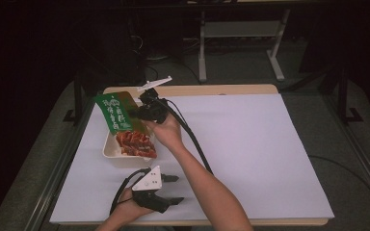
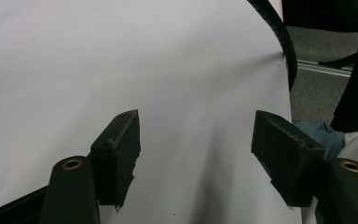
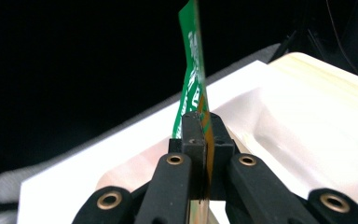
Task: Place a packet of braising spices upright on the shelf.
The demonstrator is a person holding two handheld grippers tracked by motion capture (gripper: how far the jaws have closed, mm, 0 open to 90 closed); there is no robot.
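Green-and-red printed packet (image 1: 120, 120) pinched in right tongs (image 3: 205, 135)

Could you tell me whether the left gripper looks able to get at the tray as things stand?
Probably yes. The left gripper is open, holds nothing, and lies on the table just in front of the tray, with bare sheet between. The right gripper holds the packet above the tray, crowding its far side.

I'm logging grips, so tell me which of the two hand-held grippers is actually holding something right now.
The right hand-held gripper, raised over the cream tray: its jaws are clamped on the green snack packet. The left hand-held gripper rests open on the white table cover, jaws apart, holding nothing.
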